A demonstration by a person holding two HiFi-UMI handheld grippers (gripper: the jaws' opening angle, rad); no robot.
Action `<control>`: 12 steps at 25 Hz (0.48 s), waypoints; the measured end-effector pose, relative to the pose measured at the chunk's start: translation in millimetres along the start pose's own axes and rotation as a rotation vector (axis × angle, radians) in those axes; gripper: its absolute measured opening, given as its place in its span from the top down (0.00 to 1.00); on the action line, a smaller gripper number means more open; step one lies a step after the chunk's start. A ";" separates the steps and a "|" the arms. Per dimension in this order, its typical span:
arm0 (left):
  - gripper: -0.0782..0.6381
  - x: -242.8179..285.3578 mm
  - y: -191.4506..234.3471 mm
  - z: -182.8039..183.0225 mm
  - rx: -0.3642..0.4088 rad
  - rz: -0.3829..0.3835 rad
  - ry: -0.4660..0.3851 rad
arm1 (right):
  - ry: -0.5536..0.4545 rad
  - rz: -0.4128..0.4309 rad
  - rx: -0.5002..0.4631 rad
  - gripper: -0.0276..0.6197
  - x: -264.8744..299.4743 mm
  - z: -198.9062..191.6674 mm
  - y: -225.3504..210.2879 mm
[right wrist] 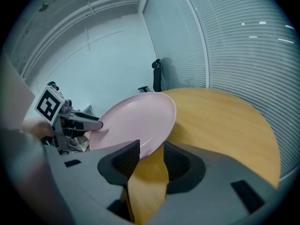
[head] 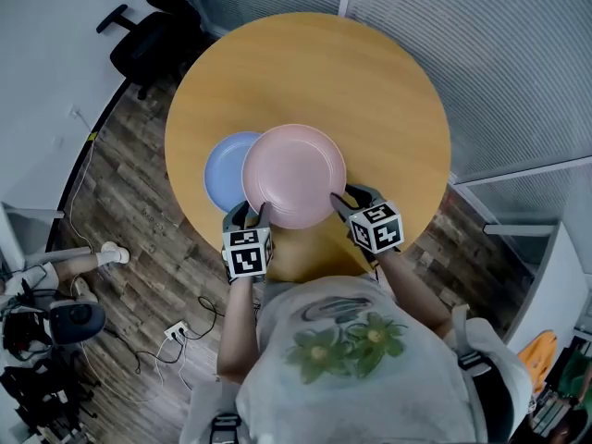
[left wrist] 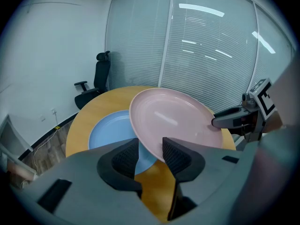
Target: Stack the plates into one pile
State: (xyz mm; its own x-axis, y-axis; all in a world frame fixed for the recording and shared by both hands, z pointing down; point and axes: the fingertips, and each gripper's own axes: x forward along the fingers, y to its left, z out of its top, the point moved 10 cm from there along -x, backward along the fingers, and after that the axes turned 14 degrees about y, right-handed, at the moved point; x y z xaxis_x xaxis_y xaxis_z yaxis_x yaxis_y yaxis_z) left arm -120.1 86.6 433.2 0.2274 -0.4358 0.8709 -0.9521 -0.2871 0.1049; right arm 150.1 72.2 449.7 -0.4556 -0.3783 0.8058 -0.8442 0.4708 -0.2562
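A person seated at a round, light-wood table [head: 370, 91] carries a glossy, round pink plate [head: 294, 174] with a shallow raised rim between two handheld tongs. The left gripper [head: 248, 215] has its jaws part-way open and closed onto the near-left rim, its ribbed black pads [left wrist: 174, 154] set above and below the edge. The right gripper [head: 351, 198] grips the near-right rim the same way, jaws equally part-way apart, dark textured pads [right wrist: 125, 159] clamping the thin lip. The pink plate sits tilted, lifted off the tabletop at the person's side. Seen from the head view, its left portion overlaps a round blue plate [head: 225, 169] with faint concentric rings, which lies flat on the wood near the table's left edge; whether the two plates touch cannot be told. A black office chair [head: 148, 40] with armrests stands beyond the table on a floor [head: 139, 248] of mixed-tone wood planks, and pale slatted blinds [head: 499, 63] line the glass wall to the right.
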 end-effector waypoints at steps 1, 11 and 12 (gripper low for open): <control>0.64 -1.1 -0.9 -5.5 -0.008 0.003 0.006 | 0.007 0.002 -0.007 0.69 0.0 -3.2 2.0; 0.64 -0.2 16.4 -33.6 -0.103 0.040 0.030 | 0.069 0.050 -0.073 0.69 28.1 3.2 15.7; 0.64 -0.9 19.4 -36.9 -0.113 0.045 0.028 | 0.072 0.056 -0.082 0.69 31.8 4.1 18.4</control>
State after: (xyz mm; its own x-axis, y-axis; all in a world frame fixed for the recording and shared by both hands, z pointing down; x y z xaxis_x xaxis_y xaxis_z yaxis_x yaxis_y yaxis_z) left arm -146.3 112.9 452.2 0.1801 -0.4219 0.8886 -0.9784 -0.1696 0.1178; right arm 118.9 65.5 468.4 -0.4773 -0.2924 0.8287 -0.7908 0.5542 -0.2600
